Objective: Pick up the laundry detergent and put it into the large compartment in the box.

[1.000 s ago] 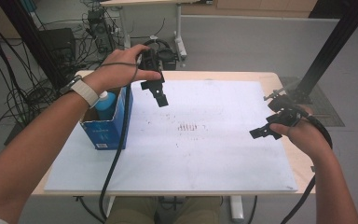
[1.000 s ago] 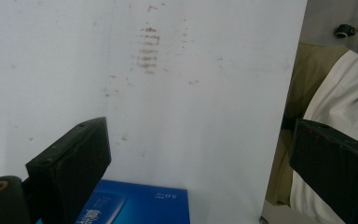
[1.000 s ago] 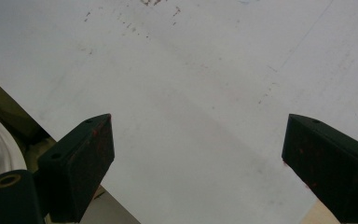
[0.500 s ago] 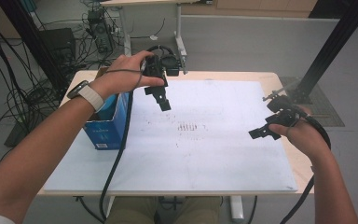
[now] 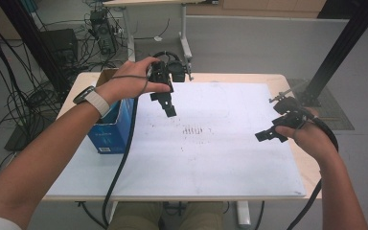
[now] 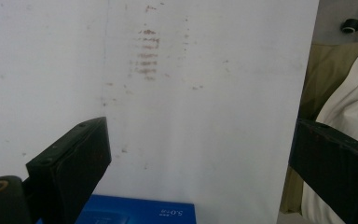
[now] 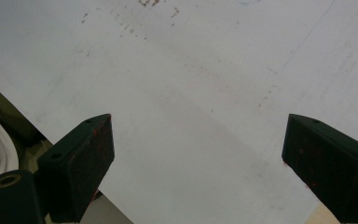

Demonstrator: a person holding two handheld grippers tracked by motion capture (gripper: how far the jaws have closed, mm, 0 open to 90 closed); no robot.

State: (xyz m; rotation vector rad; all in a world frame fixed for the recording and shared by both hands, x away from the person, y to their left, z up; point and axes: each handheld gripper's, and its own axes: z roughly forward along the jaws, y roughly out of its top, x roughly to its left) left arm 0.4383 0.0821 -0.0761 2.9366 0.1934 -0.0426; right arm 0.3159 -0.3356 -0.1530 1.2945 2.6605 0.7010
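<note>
Hovering beside the blue box [image 5: 111,127], the left gripper [image 5: 168,106] gapes empty, probably readying a reach. The right gripper [image 5: 268,135] waits wide open over the white mat [image 5: 220,158].

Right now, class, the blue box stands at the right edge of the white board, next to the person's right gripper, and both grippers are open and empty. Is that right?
Not quite. In the high view the blue box stands at the left edge of the white board, below the left gripper, not the right gripper. Both grippers are indeed open and empty, as the two gripper views show.
</note>
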